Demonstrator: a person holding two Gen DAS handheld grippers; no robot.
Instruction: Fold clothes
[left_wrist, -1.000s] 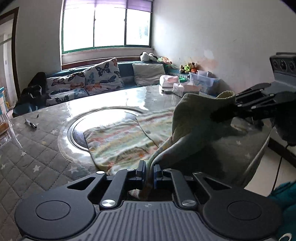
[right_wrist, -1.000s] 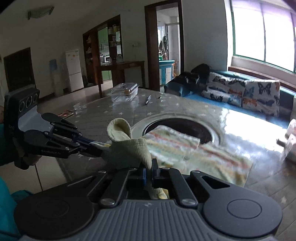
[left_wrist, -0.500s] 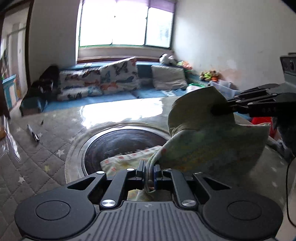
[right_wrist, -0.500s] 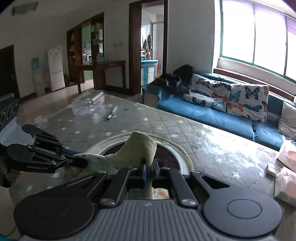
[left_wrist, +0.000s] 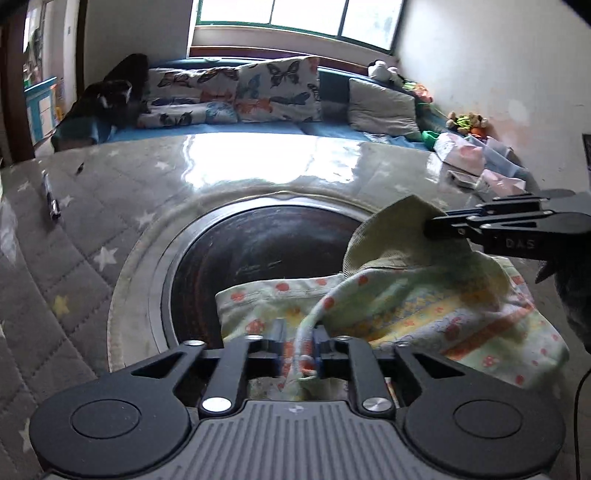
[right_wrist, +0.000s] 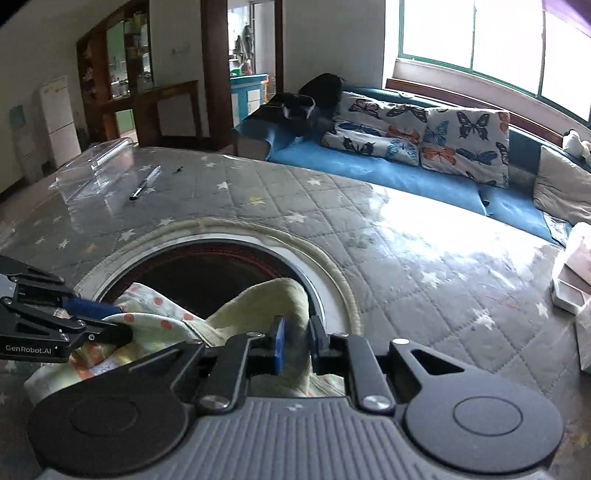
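A pale green baby garment (left_wrist: 424, 314) with orange and yellow print lies folded over on the round table (left_wrist: 258, 173), partly across the dark round inset (left_wrist: 258, 251). My left gripper (left_wrist: 300, 343) is shut on a printed fold of it, jaws slightly parted around the fabric. My right gripper (right_wrist: 295, 343) is shut on the plain ribbed edge (right_wrist: 273, 295) and holds that edge a little above the table. In the left wrist view the right gripper (left_wrist: 430, 226) comes in from the right. In the right wrist view the left gripper (right_wrist: 122, 328) pinches the garment (right_wrist: 155, 325) at the lower left.
A pen (left_wrist: 51, 199) lies at the table's left side, and a clear plastic box (right_wrist: 99, 162) sits near the far edge. Packets and boxes (left_wrist: 465, 158) crowd the right rim. A blue sofa with butterfly cushions (left_wrist: 273, 88) runs behind the table.
Both grippers carried the lifted half of the garment forward and down over the half on the table. The jaws now stand a little wider around the fabric.
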